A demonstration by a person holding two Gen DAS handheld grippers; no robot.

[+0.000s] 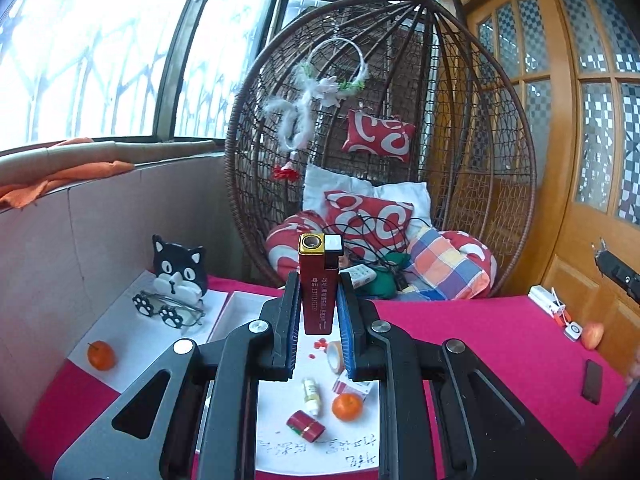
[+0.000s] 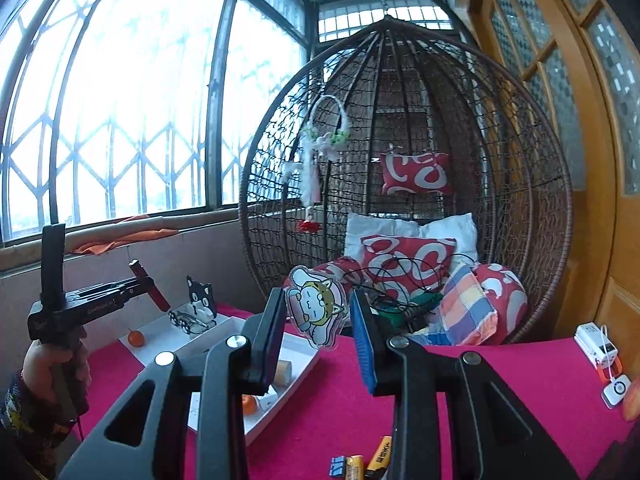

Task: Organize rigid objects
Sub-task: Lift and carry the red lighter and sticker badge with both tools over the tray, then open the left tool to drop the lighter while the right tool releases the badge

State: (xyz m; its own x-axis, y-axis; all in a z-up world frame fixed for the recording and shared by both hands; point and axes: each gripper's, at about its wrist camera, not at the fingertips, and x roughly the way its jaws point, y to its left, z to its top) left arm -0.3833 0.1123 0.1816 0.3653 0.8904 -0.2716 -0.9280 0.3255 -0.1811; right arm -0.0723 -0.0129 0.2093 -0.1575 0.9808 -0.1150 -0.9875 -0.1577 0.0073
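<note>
Rigid objects mid-sorting. Left gripper, centre frame, clamps a red rectangular metal lighter upright above the white shallow tray, where loose items lie at lower centre. Right gripper pinches a flat clear cartoon-figure charm over the magenta tablecloth. Probable step: carrying; next, each lowered and released at its place.

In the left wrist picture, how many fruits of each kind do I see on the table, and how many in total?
Tangerines: 2
Apple: 1
Total: 3
</note>
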